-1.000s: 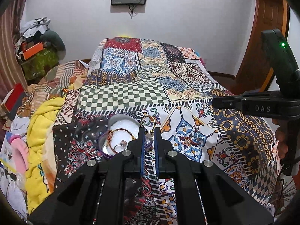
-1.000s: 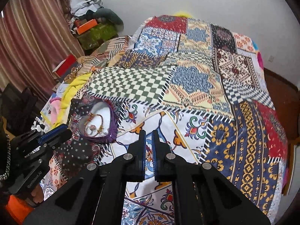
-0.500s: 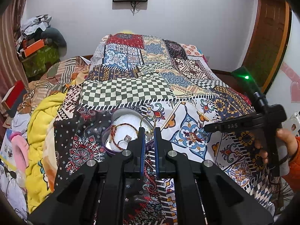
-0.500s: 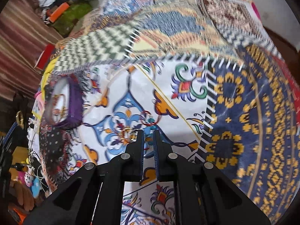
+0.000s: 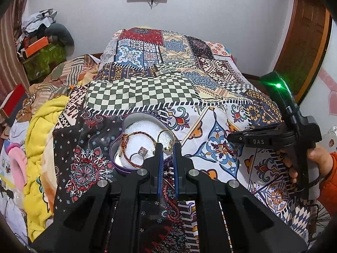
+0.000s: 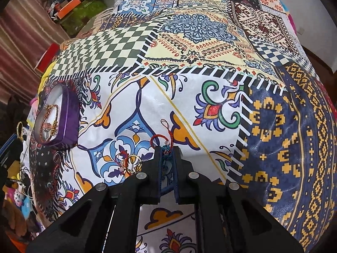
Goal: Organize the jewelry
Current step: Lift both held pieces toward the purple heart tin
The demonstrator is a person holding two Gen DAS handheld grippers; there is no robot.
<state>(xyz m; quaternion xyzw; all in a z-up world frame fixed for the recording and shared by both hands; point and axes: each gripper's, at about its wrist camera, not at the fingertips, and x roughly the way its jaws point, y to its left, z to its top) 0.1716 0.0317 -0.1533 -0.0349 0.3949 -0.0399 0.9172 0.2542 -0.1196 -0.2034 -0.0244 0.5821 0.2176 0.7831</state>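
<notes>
Two claws are over the patchwork bedspread (image 5: 137, 92), and both are nearly shut. Your left claw (image 5: 167, 147) has its fingers drawn to a narrow gap and pinches a thin gold hoop (image 5: 158, 136), which stands up just ahead of the tips, over the near edge of the purple heart-shaped tin (image 6: 71, 113). Inside that tin, just ahead and to the left of this claw, a red-and-gold braided bracelet (image 5: 143, 133) and a ring with a stone (image 5: 143, 150) lie on white padding. Your right claw (image 6: 167, 150) is down on the bedspread, its fingers closed on the teal bead of a red cord charm (image 6: 167, 149), whose loop lies just beyond the tips. Close on its left lies a small cluster of gold rings (image 6: 129, 162) tangled with red thread. The tin is well off to the left of this claw.
</notes>
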